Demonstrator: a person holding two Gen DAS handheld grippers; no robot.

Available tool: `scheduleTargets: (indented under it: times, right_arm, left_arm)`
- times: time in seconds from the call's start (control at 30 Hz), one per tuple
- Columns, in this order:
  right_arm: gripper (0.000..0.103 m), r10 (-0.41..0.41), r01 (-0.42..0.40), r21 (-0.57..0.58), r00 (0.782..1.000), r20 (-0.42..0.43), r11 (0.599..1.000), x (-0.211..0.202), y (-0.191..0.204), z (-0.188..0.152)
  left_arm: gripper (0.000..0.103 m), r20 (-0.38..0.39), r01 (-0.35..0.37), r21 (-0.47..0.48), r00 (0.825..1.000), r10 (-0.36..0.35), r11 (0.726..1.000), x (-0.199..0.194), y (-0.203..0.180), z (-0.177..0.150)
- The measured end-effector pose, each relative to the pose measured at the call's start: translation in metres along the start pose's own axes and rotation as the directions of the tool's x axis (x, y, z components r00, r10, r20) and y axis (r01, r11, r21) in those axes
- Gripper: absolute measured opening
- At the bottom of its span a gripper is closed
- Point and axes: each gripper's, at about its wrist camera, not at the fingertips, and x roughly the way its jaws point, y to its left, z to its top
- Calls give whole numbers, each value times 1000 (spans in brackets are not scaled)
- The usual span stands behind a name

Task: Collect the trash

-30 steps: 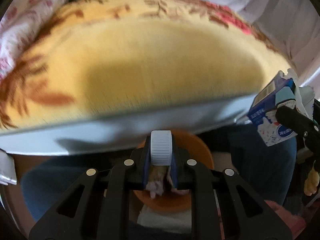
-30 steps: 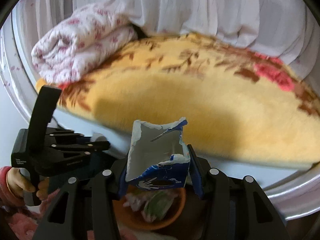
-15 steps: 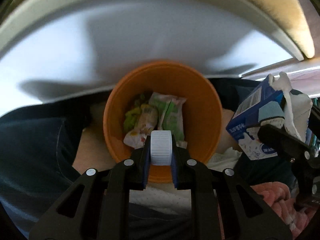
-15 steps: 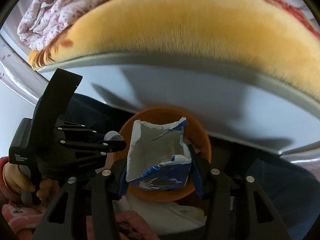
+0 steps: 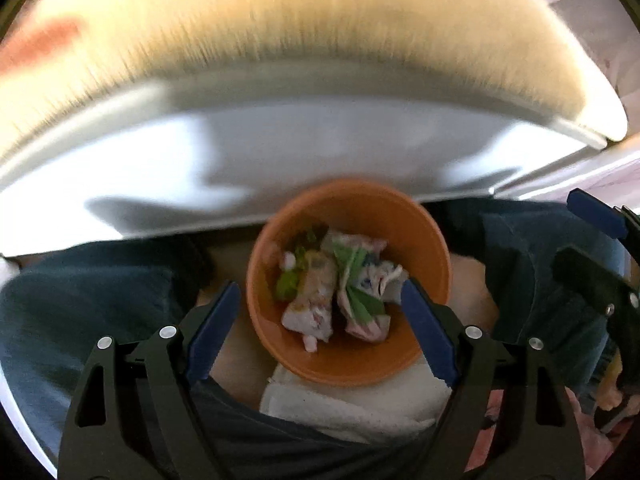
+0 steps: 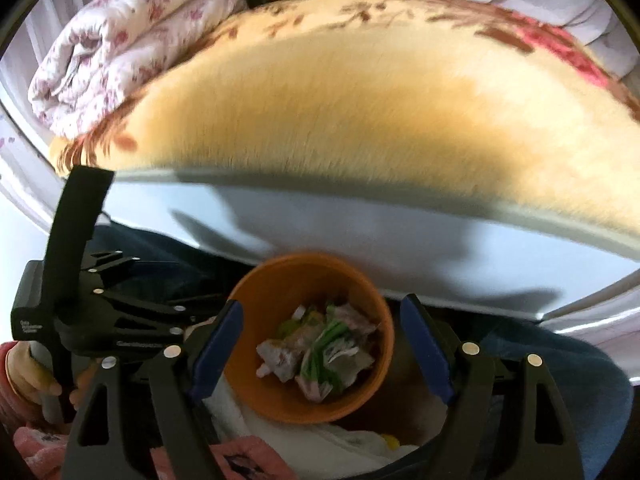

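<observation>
left hand-held gripper (image 5: 320,320): wide open, empty
right hand-held gripper (image 6: 320,340): wide open, empty
orange bin (image 5: 430,240): below both your grippers
trash (image 5: 340,292): probably wrappers; blurred

1. The bin (image 5: 352,216) stands below the bed edge (image 5: 304,136), in front of it.
2. Wrappers (image 5: 340,292) lie inside the bin.
3. A blanket (image 6: 360,112) lies on the bed, with a folded quilt (image 6: 120,48) at its left.

Smooth plastic bin (image 5: 424,236), crinkly glossy wrappers (image 5: 362,288), fuzzy cloth blanket (image 6: 360,120).
</observation>
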Motion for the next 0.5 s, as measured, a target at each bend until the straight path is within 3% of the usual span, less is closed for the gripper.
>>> scheduleTargets:
  times: [0.27, 0.5]
  right_arm:
    - [81, -37, 39, -13, 990, 133, 999, -41, -5, 25]
    - [82, -78, 84, -12, 959, 273, 996, -82, -7, 50]
  left_arm:
    - [83, 172, -59, -12, 983, 60, 998, -53, 4, 18]
    - [84, 320, -103, -39, 941, 110, 994, -106, 8, 36]
